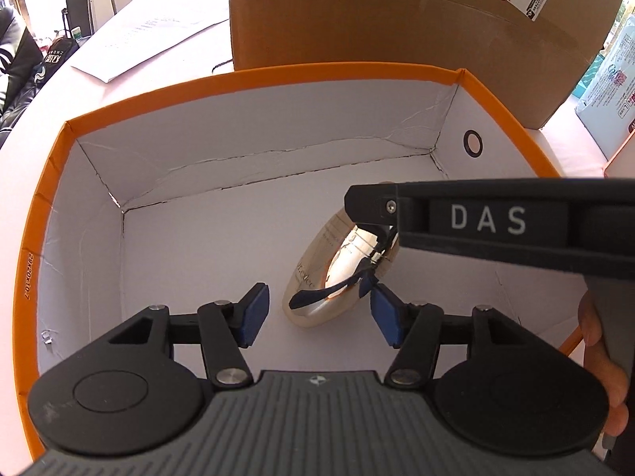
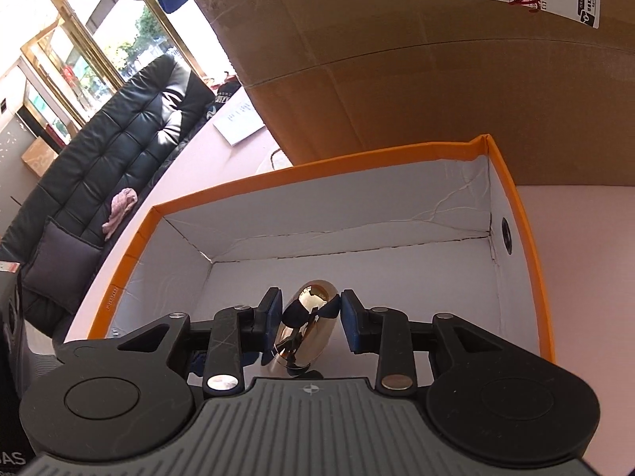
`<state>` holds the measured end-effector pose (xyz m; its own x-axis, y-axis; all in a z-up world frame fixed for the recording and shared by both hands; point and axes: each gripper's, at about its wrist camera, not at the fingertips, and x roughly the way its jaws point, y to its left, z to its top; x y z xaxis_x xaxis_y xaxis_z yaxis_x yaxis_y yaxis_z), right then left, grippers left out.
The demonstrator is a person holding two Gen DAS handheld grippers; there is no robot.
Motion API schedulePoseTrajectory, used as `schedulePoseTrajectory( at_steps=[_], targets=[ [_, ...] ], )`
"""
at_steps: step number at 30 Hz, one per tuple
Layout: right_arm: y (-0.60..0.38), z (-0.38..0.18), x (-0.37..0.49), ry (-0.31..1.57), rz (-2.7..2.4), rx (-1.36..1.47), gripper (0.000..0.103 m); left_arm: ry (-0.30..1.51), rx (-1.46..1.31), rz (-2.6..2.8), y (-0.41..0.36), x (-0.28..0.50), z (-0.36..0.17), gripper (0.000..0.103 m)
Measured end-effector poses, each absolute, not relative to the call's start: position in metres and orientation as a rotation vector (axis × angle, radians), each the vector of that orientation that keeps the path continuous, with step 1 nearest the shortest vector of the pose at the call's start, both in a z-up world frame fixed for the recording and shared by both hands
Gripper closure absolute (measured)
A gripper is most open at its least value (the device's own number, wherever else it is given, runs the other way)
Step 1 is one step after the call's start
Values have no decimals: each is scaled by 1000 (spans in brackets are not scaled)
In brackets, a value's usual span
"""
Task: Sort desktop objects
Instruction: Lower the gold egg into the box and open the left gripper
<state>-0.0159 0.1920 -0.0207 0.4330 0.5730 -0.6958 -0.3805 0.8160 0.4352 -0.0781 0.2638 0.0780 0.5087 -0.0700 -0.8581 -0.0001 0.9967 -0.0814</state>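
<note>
Right gripper (image 2: 310, 317) clamped on gold jar (image 2: 305, 333) — left gripper (image 1: 317, 313) wide apart (nothing held).

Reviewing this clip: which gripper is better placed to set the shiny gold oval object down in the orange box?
Right. The right gripper already has the gold object between its pads, low inside the orange box. The left gripper is open and empty beside it.

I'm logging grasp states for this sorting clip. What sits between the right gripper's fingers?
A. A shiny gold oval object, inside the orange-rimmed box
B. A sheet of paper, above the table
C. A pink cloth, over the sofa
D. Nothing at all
A: in the right wrist view, the right gripper has its blue pads against both sides of the shiny gold oval object, inside the white interior of the orange-rimmed box.
</note>
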Motion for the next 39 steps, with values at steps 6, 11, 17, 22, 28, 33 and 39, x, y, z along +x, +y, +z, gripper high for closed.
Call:
schedulePoseTrajectory(
  at_steps=[6,11,17,22,28,33,39],
  targets=[
    [187,-26,-13,986,565,202,61,1022,-54,-31,262,-85,86,19],
    [191,-29,-13,1012,561,180,37,1028,-47,-39,265,-85,86,19],
    [190,-28,-12,1025,627,212,10,980,-10,-21,270,-89,87,6],
    [194,-22,-16,979,633,270,2,941,-9,-22,272,-97,96,0],
    [180,3,-21,900,703,324,0,904,-110,14,291,-107,112,0],
    [167,19,-27,832,718,364,0,863,-171,27,292,-113,122,0],
    [149,22,-27,820,725,397,0,860,-121,11,264,-114,131,0]
  ],
)
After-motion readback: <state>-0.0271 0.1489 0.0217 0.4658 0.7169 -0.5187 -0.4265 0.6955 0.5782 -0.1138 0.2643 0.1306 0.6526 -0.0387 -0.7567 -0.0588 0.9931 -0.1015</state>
